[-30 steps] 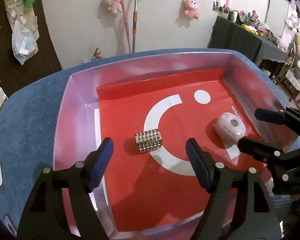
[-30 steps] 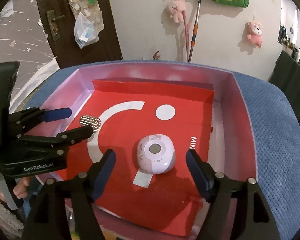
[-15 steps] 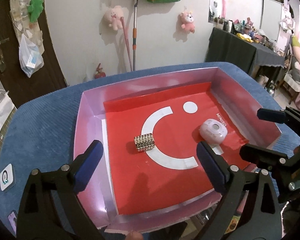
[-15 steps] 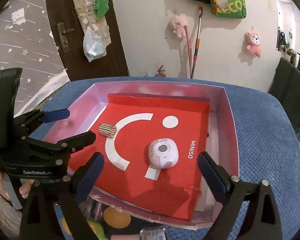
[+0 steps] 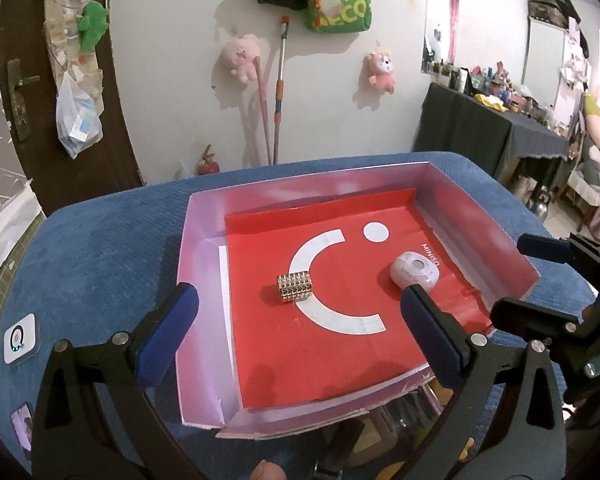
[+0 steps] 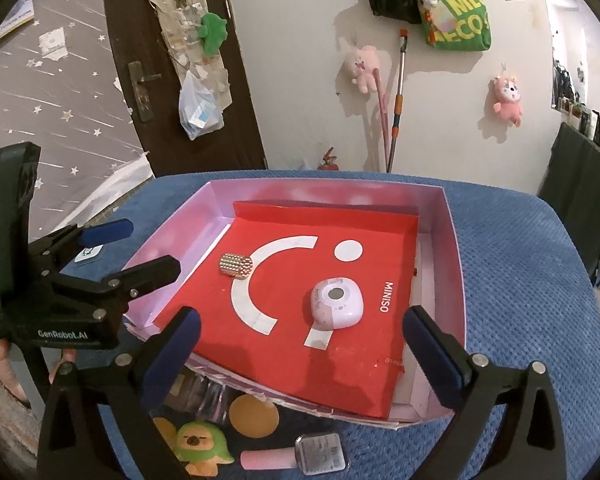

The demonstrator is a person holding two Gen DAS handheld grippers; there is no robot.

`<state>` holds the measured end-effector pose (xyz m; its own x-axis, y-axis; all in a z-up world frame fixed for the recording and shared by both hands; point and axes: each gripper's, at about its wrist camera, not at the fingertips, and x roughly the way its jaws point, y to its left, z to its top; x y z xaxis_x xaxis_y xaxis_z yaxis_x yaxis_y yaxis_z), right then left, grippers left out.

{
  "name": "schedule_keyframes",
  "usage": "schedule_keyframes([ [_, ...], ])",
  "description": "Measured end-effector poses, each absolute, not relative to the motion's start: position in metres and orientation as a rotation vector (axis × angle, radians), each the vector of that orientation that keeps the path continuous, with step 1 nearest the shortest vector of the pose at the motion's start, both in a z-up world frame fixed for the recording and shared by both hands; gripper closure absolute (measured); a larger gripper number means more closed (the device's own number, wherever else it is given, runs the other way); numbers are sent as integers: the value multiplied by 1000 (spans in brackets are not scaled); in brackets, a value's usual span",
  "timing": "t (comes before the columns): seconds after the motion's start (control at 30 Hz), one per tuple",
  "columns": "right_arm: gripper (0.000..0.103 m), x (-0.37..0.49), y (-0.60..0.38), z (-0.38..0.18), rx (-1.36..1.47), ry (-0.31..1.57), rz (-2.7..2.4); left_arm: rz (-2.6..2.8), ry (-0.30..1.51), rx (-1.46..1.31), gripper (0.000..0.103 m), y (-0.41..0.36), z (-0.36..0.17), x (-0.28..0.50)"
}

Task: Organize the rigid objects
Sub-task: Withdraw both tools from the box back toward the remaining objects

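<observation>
A green tote bag (image 5: 342, 4), two pink plush toys (image 5: 242, 57) and a mop (image 5: 279, 88) line the wall.

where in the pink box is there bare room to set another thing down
Bare red liner runs along the near edge, in front of the studded roller and white compact. The far strip behind the white dot is bare too. The near table edge by the green toy is crowded.

Studded metallic cylinder (image 5: 295, 287) on its side in the red-lined tray (image 5: 204, 256), rounded pink-white case (image 5: 414, 273) flat, well apart rightward
</observation>
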<state>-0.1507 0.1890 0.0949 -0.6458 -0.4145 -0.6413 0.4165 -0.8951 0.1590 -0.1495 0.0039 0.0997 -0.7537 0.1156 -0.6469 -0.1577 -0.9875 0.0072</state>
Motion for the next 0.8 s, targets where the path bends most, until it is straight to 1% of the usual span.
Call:
schedule_keyframes([
  [0.23, 0, -129, 190, 102, 904, 13, -2515, 2830, 97, -996, 0, 6, 103, -134],
  [0.63, 0, -100, 193, 103, 850, -2, -2514, 2855, 23, -978, 0, -1, 100, -113],
  [0.8, 0, -86, 190, 103, 793, 40, -2529, 2860, -9, -975, 0, -4, 99, -104],
])
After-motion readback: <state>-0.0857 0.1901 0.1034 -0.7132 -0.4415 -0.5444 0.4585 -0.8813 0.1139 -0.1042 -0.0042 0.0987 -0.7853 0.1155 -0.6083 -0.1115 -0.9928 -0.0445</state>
